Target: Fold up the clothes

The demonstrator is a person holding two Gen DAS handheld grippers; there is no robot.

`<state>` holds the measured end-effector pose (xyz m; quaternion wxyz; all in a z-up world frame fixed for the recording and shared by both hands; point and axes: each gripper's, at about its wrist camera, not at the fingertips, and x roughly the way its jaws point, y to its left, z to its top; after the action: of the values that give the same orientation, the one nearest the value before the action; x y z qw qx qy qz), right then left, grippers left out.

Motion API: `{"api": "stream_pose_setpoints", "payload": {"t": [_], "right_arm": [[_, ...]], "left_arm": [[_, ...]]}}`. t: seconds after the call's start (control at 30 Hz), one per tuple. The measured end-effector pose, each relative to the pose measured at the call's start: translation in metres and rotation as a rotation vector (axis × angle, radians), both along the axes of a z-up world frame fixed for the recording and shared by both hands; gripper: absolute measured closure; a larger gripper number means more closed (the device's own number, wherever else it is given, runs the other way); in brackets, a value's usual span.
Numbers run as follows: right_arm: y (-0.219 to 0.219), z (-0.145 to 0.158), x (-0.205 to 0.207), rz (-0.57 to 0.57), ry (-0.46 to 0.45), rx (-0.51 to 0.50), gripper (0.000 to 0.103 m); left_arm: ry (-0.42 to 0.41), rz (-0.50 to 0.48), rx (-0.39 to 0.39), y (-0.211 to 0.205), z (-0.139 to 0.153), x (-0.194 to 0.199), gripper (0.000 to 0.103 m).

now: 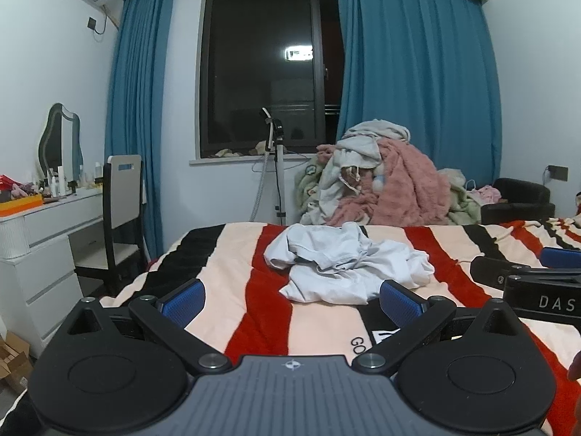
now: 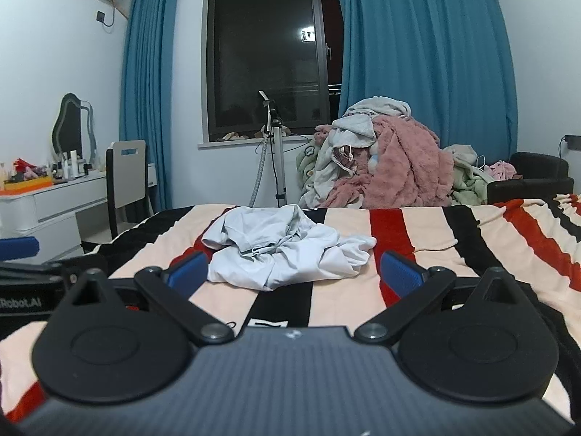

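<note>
looking at this one, both grippers are parked low over the bed with jaws spread as wide as they go and nothing between them, so folding hasn't started yet imo. the left gripper (image 1: pixel 292 299) sits at the bottom middle of its own view, and the right gripper (image 2: pixel 294 270) does the same in its view. you can also spot the right one poking in at the right edge of the left wrist view, so they're side by side, near each other but apart

the thing to fold is the crumpled pale shirt (image 1: pixel 345 265), dumped in a heap in the middle of the frame on the striped blanket (image 1: pixel 225 272). it's lying just ahead of both sets of fingertips, not touched by either. sleeves and hem are all bunched together, so i can't tell which edge is which. my guess is it needs spreading flat first, which is probably why both jaws are wide and aimed at it from the near side

room wise the blanket has plenty of bare space on both sides of the shirt and toward the bottom of the frame. the far edge of the bed is just behind the shirt though, with the laundry pile (image 1: pixel 381 174) beyond it, so i'd pull the shirt toward the camera rather than push it away
</note>
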<state>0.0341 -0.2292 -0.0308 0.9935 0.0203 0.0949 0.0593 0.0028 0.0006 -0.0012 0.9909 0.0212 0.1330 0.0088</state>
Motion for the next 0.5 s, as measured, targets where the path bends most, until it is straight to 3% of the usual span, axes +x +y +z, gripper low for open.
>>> {"api": "stream_pose_setpoints", "payload": {"t": [0.5], "right_arm": [[-0.0023,-0.0011,0.0045,-0.011,0.017,0.035,0.0]], "left_arm": [[-0.002,-0.01,0.005,-0.001,-0.0015,0.0016,0.0]]}}
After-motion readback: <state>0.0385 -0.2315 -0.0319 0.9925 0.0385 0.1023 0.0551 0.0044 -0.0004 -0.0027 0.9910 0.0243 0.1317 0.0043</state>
